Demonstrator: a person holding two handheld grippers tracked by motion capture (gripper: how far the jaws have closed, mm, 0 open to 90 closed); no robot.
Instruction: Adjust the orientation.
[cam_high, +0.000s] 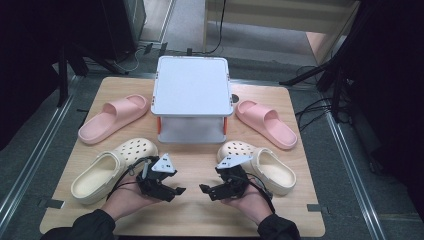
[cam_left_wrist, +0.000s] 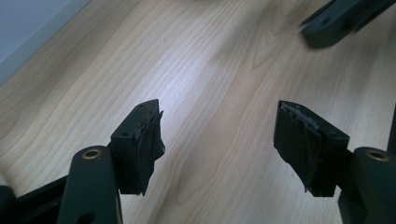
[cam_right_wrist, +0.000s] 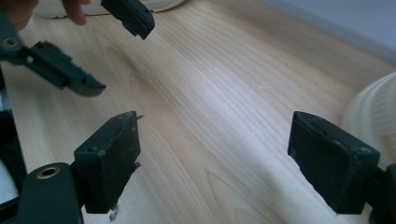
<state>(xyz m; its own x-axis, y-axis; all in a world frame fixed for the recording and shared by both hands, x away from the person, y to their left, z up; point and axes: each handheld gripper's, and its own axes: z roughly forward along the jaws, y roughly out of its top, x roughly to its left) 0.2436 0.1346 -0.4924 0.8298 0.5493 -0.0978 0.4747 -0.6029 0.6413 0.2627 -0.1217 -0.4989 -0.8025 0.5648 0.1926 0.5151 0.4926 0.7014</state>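
Both the left gripper (cam_high: 176, 190) and right gripper (cam_high: 204, 189) are being held wide open and empty over bare table (cam_high: 195, 212); the cream clogs (cam_high: 107, 170) (cam_high: 262, 167) are lying just outside each, so jaws should be straddling the heel rim.

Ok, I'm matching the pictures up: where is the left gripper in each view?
High view: left gripper low, left of centre.
Left gripper view: this gripper itself, rising from the bottom, open.
Right gripper view: it sits top left, farther off.
Shared landmark: the wooden table.

No text, label, brand or number can be read anywhere.
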